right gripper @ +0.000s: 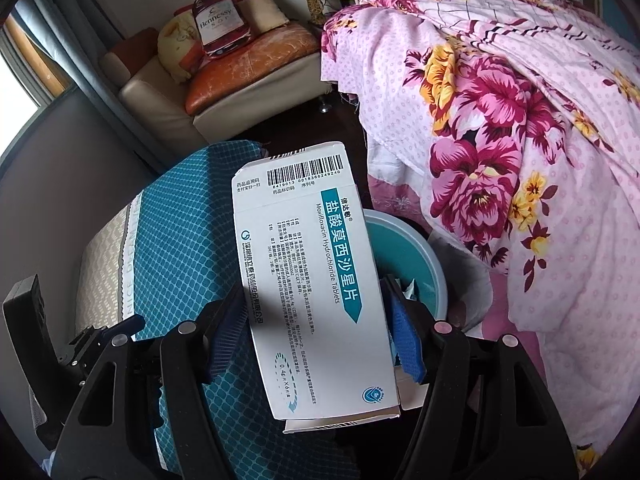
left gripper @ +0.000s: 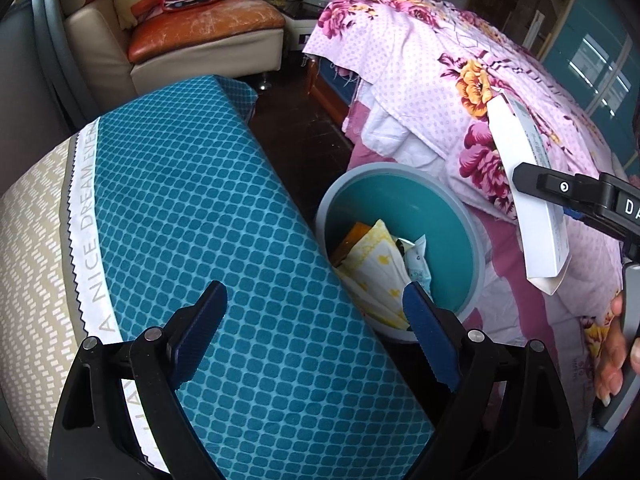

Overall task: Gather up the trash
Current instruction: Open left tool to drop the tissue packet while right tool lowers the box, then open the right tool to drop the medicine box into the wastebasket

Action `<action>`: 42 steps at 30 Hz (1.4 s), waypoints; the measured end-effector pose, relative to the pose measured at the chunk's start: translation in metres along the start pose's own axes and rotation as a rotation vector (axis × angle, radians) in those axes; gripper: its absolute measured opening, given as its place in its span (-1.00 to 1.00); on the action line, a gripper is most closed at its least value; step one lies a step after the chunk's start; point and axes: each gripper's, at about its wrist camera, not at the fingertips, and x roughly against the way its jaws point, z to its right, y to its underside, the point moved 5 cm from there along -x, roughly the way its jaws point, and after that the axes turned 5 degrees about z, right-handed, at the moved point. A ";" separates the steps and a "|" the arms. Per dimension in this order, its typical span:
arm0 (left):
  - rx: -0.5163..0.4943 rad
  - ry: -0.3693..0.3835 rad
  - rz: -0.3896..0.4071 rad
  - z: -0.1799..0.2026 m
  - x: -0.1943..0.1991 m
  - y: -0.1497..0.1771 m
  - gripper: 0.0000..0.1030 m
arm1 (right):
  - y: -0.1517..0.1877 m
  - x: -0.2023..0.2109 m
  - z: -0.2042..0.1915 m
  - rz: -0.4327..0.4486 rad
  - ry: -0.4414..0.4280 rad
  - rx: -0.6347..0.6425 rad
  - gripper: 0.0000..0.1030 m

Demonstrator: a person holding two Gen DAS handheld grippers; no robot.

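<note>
A round teal trash bin (left gripper: 444,216) stands on the floor between a pillow and the bed, holding several wrappers (left gripper: 380,268). Its rim also shows in the right wrist view (right gripper: 404,240), partly hidden by the box. My right gripper (right gripper: 316,328) is shut on a white medicine box (right gripper: 312,280), held upright above and beside the bin. The box (left gripper: 532,200) and the right gripper (left gripper: 560,188) show at the right of the left wrist view. My left gripper (left gripper: 316,336) is open and empty, over the pillow's edge next to the bin.
A large teal and beige pillow (left gripper: 192,240) lies left of the bin. A pink floral quilt (left gripper: 460,72) drapes over the bed on the right. A cream and orange sofa (left gripper: 192,36) with a Hennessy bag stands at the back. Dark floor lies between.
</note>
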 end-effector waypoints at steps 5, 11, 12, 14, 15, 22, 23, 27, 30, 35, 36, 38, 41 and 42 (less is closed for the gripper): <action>0.022 -0.003 0.009 -0.015 0.005 0.002 0.75 | 0.001 -0.006 -0.013 -0.019 0.012 0.017 0.22; 0.055 -0.006 0.008 -0.035 0.006 0.004 0.75 | -0.001 -0.014 -0.024 -0.033 0.027 0.036 0.23; 0.060 -0.006 0.007 -0.038 0.005 0.004 0.75 | -0.001 -0.016 -0.025 -0.035 0.030 0.039 0.23; 0.068 -0.009 0.004 -0.043 0.004 0.005 0.75 | -0.001 -0.018 -0.027 -0.039 0.033 0.042 0.24; 0.072 -0.010 0.002 -0.046 0.003 0.005 0.75 | -0.001 -0.021 -0.028 -0.042 0.037 0.046 0.24; 0.084 -0.014 -0.008 -0.055 -0.002 0.005 0.75 | -0.002 -0.031 -0.031 -0.055 0.052 0.047 0.30; 0.084 -0.014 -0.010 -0.056 -0.002 0.005 0.75 | -0.002 -0.033 -0.031 -0.058 0.052 0.048 0.32; 0.080 -0.016 -0.015 -0.054 -0.005 0.005 0.75 | -0.001 -0.038 -0.029 -0.068 0.056 0.051 0.35; 0.073 -0.018 -0.019 -0.053 -0.007 0.005 0.75 | -0.001 -0.042 -0.026 -0.072 0.056 0.040 0.44; 0.067 -0.023 -0.029 -0.049 -0.010 0.005 0.75 | 0.002 -0.045 -0.019 -0.089 0.051 0.015 0.53; 0.067 -0.024 -0.029 -0.048 -0.010 0.006 0.75 | 0.002 -0.044 -0.018 -0.088 0.053 0.009 0.53; 0.069 -0.023 -0.030 -0.047 -0.009 0.007 0.75 | 0.004 -0.041 -0.016 -0.084 0.054 0.000 0.53; 0.073 -0.025 -0.022 -0.045 -0.005 0.009 0.75 | 0.005 -0.035 -0.013 -0.075 0.052 -0.002 0.55; 0.072 -0.030 -0.022 -0.045 -0.004 0.010 0.75 | 0.006 -0.033 -0.012 -0.072 0.055 -0.001 0.60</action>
